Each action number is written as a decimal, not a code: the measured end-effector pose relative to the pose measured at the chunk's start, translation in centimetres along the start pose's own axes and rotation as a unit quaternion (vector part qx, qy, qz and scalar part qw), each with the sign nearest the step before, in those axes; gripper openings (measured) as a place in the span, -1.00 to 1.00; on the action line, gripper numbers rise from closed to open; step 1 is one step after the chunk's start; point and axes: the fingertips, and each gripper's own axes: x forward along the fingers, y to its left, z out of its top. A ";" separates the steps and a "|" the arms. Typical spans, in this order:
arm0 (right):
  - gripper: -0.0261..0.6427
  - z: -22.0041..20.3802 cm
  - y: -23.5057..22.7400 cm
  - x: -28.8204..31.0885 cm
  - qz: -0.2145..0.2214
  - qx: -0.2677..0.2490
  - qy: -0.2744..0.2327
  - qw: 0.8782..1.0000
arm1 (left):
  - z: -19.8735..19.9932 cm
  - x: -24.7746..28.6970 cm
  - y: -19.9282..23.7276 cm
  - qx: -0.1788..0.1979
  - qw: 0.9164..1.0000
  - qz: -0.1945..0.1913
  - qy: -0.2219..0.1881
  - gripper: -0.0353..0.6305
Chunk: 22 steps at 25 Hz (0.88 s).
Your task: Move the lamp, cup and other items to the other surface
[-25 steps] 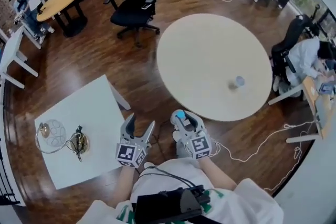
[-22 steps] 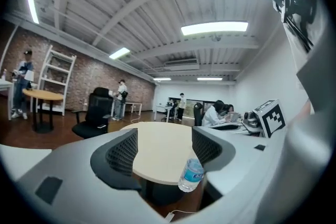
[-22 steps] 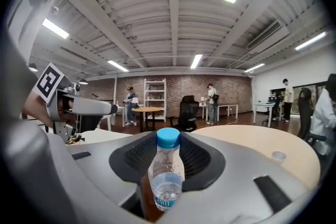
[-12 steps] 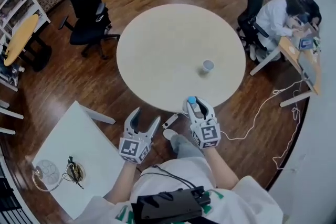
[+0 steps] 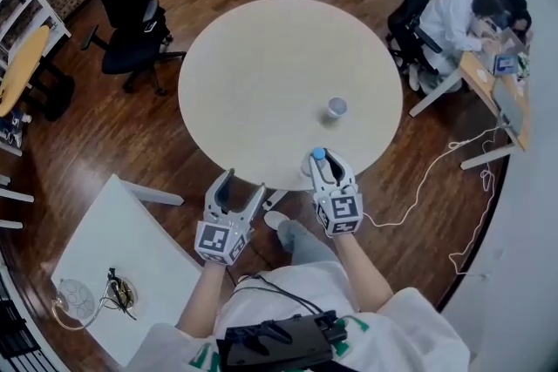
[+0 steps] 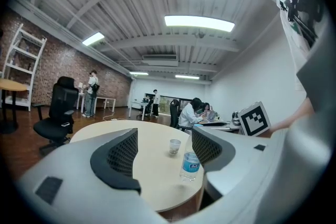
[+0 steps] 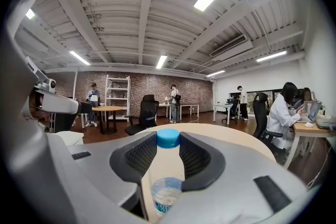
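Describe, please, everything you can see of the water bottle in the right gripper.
The water bottle is clear plastic with a blue screw cap and a blue-and-white label round its lower body. It looks only partly filled. It stands upright, clamped at its sides between the right gripper's dark ribbed pads, at the near edge of the round table. Whether its base rests on the tabletop cannot be told.

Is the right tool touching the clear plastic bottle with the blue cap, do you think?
Touching. The right gripper view shows the right tool clamping the clear blue-capped plastic bottle.
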 end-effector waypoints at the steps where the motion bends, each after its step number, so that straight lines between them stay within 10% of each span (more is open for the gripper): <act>1: -0.48 -0.1 -0.1 0.6 0.001 0.001 0.001 1.000 | 0.0 0.5 0.1 -0.002 1.000 0.000 -0.001 0.01; 22: -0.48 -0.9 -7.1 20.9 -0.040 0.003 0.020 0.999 | -2.3 5.8 6.0 -0.015 0.999 0.037 0.029 0.01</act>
